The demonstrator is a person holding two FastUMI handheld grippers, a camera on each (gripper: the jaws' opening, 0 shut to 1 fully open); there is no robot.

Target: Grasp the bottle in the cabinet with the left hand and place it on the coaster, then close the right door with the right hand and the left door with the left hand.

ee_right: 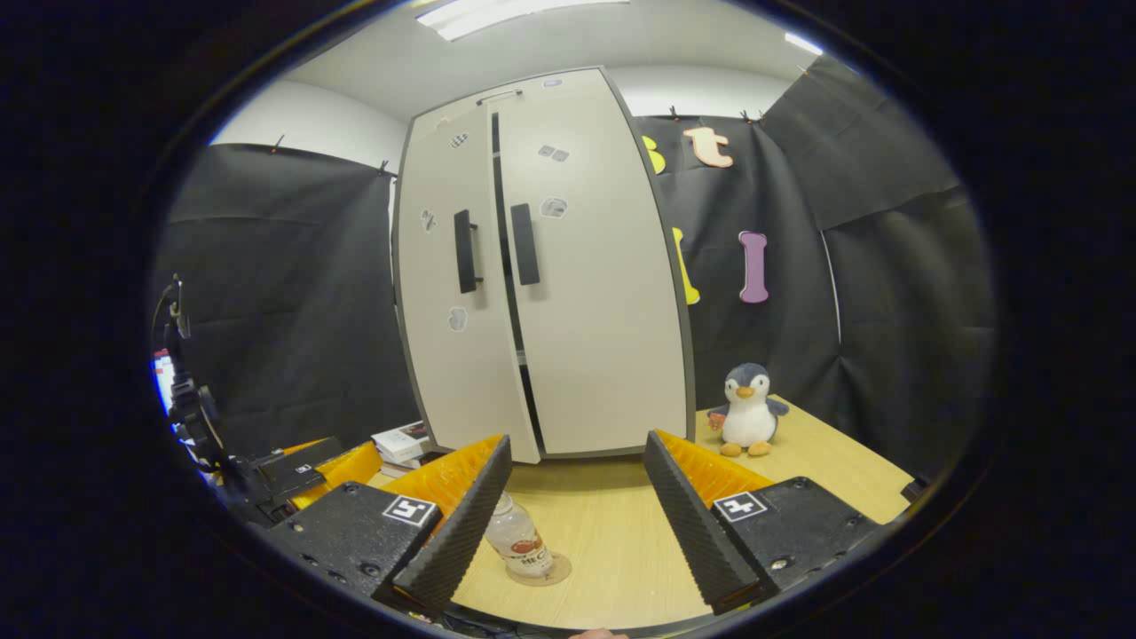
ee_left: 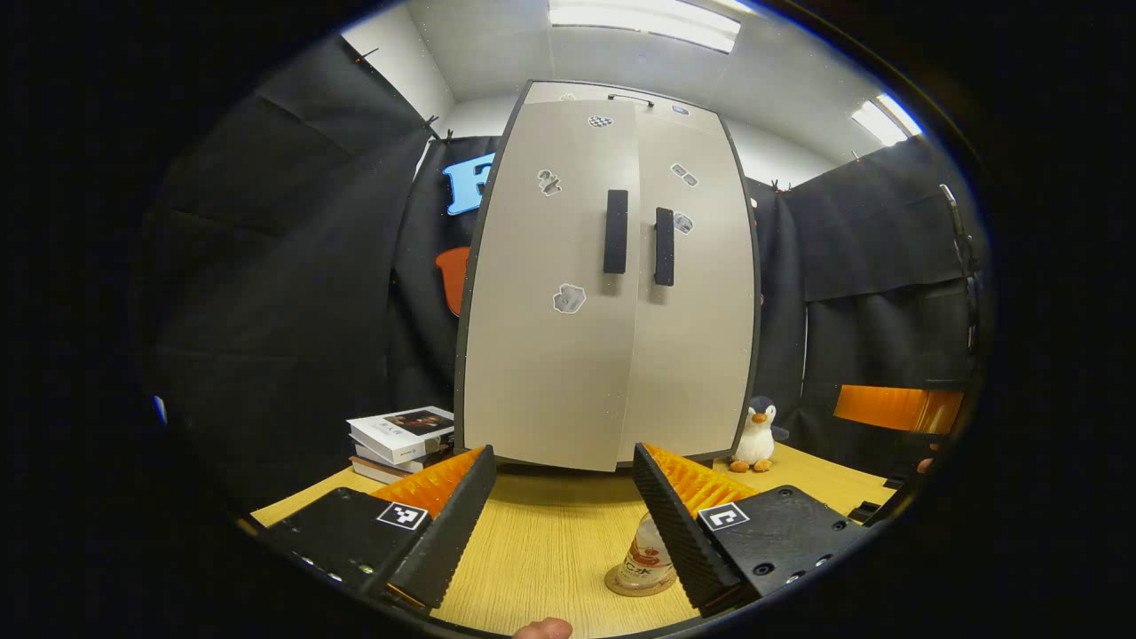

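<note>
Bottle (ee_right: 519,540) stands on coaster (ee_right: 548,572) (doors nearly closed); both hand-held grippers (ee_left: 557,497) (ee_right: 577,493) gape empty.

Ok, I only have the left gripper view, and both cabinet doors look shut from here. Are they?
Observer: Not quite. The right gripper view shows a dark gap running down between the left door and the right door.
Operator: And the bottle? My claw finger covers part of it.
Observer: The bottle stands upright on the coaster.
Operator: Is the right claw holding anything?
Observer: No, the right claw is open, with nothing between its fingers.
</note>
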